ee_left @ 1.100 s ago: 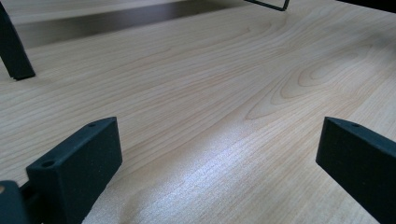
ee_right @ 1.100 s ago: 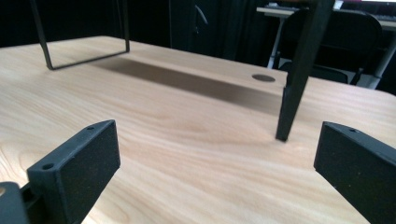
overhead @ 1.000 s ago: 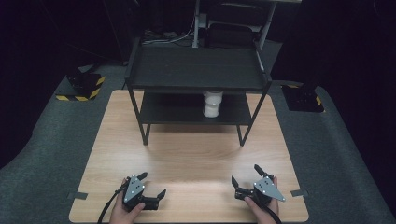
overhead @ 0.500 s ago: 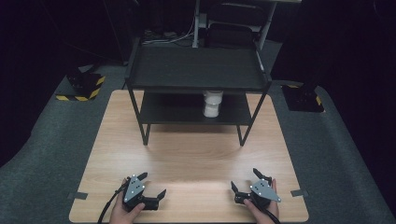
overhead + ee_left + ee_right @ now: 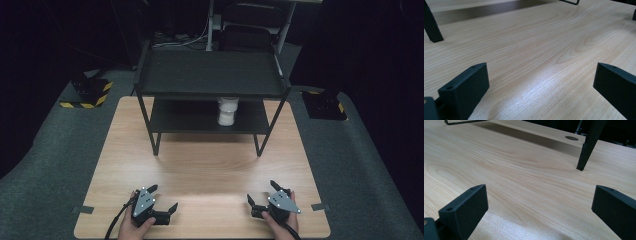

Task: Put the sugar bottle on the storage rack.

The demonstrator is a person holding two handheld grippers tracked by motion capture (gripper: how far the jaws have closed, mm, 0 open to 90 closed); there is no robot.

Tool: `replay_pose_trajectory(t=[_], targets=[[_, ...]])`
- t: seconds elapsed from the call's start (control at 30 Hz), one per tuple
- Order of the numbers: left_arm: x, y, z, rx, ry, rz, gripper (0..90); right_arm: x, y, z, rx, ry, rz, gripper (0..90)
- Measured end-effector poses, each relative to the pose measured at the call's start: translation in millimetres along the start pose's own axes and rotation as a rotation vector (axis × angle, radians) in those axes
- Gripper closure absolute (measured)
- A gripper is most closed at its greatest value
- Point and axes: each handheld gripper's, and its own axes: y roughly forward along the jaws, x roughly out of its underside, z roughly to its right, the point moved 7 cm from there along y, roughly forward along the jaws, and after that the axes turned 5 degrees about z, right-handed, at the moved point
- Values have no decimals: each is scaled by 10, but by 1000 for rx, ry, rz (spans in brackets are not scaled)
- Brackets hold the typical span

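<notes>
At the near edge of the pale wooden surface (image 5: 200,170), the person's two hands each held a set of tongs low over the wood. The left tongs (image 5: 164,198) sat at the near left, a grey three-cornered plate on top and a black cable trailing off the near edge; their jaws stood wide apart with nothing between them. In the left gripper view the left tongs (image 5: 541,82) showed the same spread, with only bare wood grain in the gap. The right tongs (image 5: 264,194) sat at the near right, well apart from the left pair, likewise gaping and empty. The right gripper view had the right tongs (image 5: 540,202) parted over bare wood, with one thin black leg (image 5: 589,145) of the shelf standing on the surface beyond them.

Farther out, the middle of the surface lay between the hands and a black two-tier shelf unit (image 5: 210,75) standing at the far end on four thin legs. On its lower shelf, right of centre and partly hidden under the top tier, stood a small white container (image 5: 227,111), upright.

Past the surface, grey carpet (image 5: 360,165) surrounded it, with a yellow-and-black striped block (image 5: 90,92) on the floor at the far left and a dark block (image 5: 324,104) at the far right. Cables (image 5: 190,37) ran along the dark background.
</notes>
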Motion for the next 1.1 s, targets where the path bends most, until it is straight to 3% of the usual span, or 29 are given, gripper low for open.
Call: replay_pose_trajectory(t=[0.33, 0.7, 1.1], targets=[[10, -17, 21, 5, 24, 6, 6, -12, 10, -6, -2, -11, -12, 5], [16, -35, 56, 9, 60, 7, 6, -27, 24, 21, -12, 12, -27, 5], [0, -21, 55, 21, 71, -9, 6, -26, 22, 19, -15, 4, -24, 5]])
